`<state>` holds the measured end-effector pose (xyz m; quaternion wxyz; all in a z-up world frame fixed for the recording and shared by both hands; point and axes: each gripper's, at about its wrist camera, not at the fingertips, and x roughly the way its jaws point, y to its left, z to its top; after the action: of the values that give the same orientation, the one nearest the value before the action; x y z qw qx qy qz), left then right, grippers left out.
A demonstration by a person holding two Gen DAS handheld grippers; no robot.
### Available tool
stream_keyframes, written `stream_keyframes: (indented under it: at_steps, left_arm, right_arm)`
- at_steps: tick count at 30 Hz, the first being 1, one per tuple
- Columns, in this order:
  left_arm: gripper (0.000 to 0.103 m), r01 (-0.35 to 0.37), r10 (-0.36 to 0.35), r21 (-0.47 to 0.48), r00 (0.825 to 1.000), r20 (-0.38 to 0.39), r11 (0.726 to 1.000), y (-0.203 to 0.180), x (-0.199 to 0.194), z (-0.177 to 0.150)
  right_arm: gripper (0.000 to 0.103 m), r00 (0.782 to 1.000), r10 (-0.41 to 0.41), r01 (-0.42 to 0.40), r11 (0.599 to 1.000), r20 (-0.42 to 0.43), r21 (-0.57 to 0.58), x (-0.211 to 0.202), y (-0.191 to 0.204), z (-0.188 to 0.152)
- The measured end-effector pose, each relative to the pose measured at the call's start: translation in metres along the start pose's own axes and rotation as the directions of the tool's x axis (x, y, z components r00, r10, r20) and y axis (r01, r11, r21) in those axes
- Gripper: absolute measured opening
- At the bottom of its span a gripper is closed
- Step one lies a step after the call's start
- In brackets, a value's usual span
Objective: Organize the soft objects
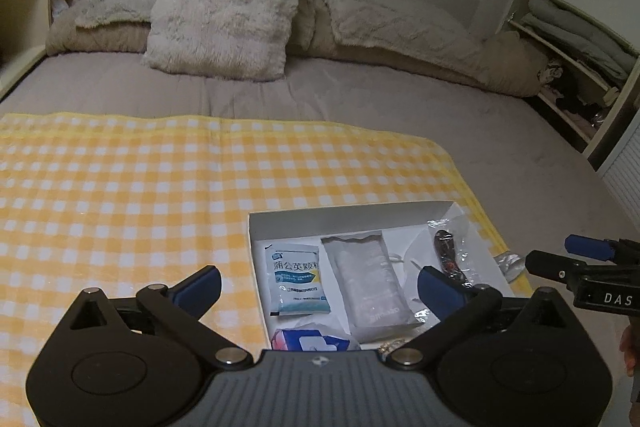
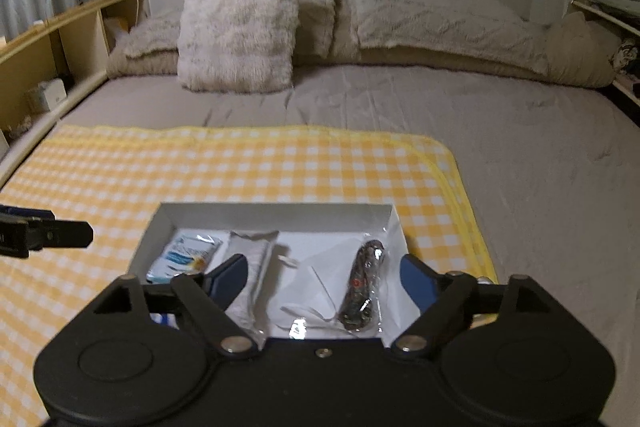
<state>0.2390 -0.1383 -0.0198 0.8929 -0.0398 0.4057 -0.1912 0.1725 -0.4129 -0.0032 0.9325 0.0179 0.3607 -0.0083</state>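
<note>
Both the left tongs [image 1: 318,291] and the right tongs [image 2: 322,277] are hanging wide open above the white box [image 2: 276,215], gripping nothing. The box is sitting on the yellow checked blanket [image 1: 120,187] spread over the bed [image 2: 520,147]. Inside it are lying a blue-and-white sachet [image 1: 296,279], a clear soft pouch [image 1: 370,291] beside it, and a dark patterned packet [image 2: 362,291] toward the right.
</note>
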Motion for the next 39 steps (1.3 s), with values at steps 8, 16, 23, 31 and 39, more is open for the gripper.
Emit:
stream_keyframes:
  at_steps: [8, 16, 23, 31, 39]
  left_arm:
    - [0.103, -0.014, 0.013, 0.027, 0.999, 0.05, 1.0, -0.006, -0.039, -0.007]
    - [0.103, -0.047, 0.04, 0.048, 0.989, 0.143, 0.998, -0.01, -0.084, -0.017]
    - [0.103, -0.062, 0.054, 0.033, 0.979, 0.198, 0.998, -0.006, -0.116, -0.04]
    - [0.103, -0.134, 0.111, 0.079, 0.963, 0.244, 0.988, -0.014, -0.136, -0.064]
    - [0.103, -0.133, 0.103, 0.089, 0.955, 0.276, 0.987, -0.016, -0.151, -0.093]
  right_arm:
    - [0.103, 0.996, -0.025, 0.026, 1.0, 0.08, -0.002, -0.029, 0.012, -0.002]
    - [0.103, 0.987, 0.01, -0.01, 1.0, 0.161, -0.002, -0.058, 0.022, -0.003]
    - [0.103, 0.976, 0.048, -0.041, 0.998, 0.212, -0.04, -0.081, 0.035, -0.013]
    - [0.103, 0.968, 0.061, -0.047, 0.997, 0.242, -0.061, -0.104, 0.048, -0.036]
    - [0.103, 0.963, 0.059, -0.049, 0.998, 0.263, -0.045, -0.123, 0.055, -0.069]
